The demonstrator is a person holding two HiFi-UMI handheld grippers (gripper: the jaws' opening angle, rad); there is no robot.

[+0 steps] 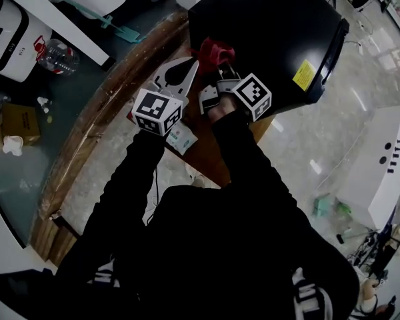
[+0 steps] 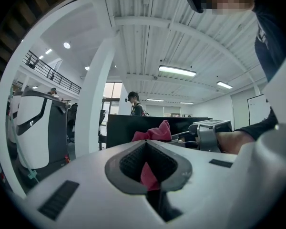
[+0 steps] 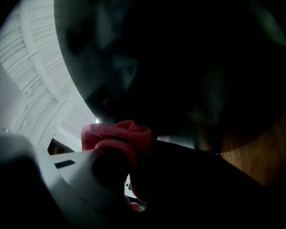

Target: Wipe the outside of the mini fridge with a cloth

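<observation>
Right by the person's chest, two black sleeves reach out over the bench (image 1: 93, 122), each hand carrying a gripper topped with a marker cube. The left gripper (image 1: 189, 64) points up and to the right with its jaws drawn together. In the left gripper view a strip of the red cloth (image 1: 212, 51) sits in the hollow between its dark pads, and the rest of the cloth bunches up just past the tips. The right gripper (image 1: 221, 69) is close beside it, angled toward the same bunch. In the right gripper view its jaws are clamped on a rolled fold of the cloth, one jaw pale and the other lost in shadow.

So the cloth hangs between the two grippers, pinched from both sides. It rests against the near lower corner of the black mini fridge (image 1: 273, 25). The fridge's dark wall fills most of the right gripper view, directly above the cloth. The fridge stands on the curved wooden bench, with a yellow sticker (image 1: 305, 75) on its side toward the right edge.

Further off on the left, below the bench edge, a cardboard box (image 1: 17, 122) and a clear water bottle (image 1: 57, 57) sit on the greenish floor near a white machine (image 1: 7, 25). To the right the floor is pale and glossy. Across the room, in the left gripper view, another person (image 2: 135, 104) stands beyond the fridge under long ceiling lights.
</observation>
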